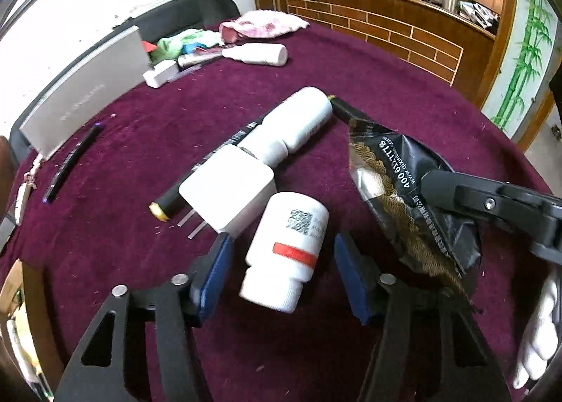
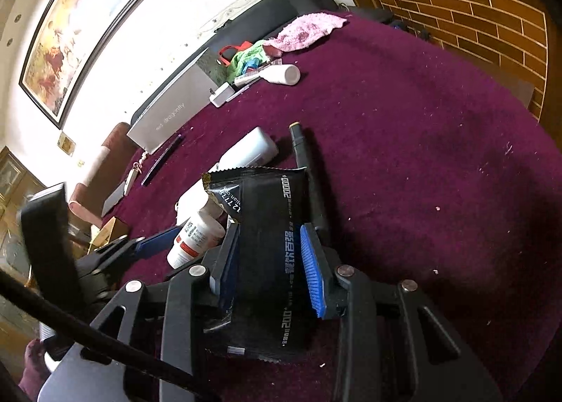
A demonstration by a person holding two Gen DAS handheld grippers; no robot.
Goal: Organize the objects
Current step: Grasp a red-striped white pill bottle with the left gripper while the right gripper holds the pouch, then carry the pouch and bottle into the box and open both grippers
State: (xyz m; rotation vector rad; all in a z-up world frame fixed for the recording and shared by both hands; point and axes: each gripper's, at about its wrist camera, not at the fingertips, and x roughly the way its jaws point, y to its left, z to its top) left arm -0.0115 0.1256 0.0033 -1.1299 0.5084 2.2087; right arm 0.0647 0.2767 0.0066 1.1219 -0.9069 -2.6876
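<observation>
A white pill bottle with a red stripe lies on the purple tablecloth between the blue pads of my left gripper, which is open around it without touching. It also shows in the right wrist view. My right gripper is shut on a black foil packet, held above the table; the packet also shows in the left wrist view. A white charger plug, a larger white bottle and a black marker lie just beyond.
A grey box stands at the table's left edge, with a black pen beside it. At the far side lie a white bottle, a small white adapter, a green cloth and a pink towel. A wooden counter is behind.
</observation>
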